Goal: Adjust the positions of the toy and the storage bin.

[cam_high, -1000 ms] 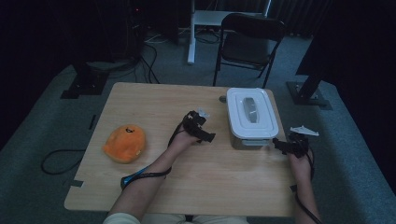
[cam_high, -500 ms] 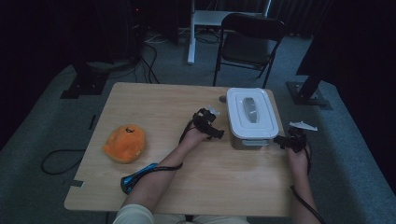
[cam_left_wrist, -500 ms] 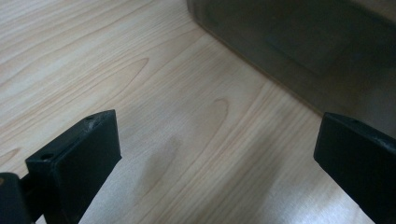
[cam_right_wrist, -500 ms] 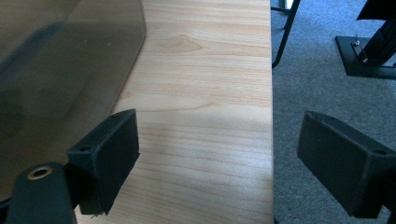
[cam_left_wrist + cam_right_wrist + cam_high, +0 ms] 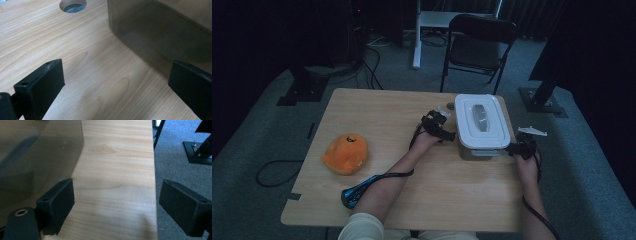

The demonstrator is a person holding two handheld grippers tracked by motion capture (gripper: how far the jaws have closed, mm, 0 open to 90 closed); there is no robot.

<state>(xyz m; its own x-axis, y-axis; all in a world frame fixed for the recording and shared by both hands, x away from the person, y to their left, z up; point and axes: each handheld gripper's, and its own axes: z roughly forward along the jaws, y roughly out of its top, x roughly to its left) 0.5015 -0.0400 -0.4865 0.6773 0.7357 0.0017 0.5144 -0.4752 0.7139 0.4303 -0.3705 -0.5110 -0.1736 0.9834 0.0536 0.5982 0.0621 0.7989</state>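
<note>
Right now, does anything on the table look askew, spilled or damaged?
Nothing stands out. The lidded box sits flat and closed between the open left gripper and right gripper; the orange plush toy lies apart, undisturbed.

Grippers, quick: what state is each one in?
Left gripper: open, empty, beside the lidded translucent plastic box.
Right gripper: open, empty, at the box's other side.
</note>
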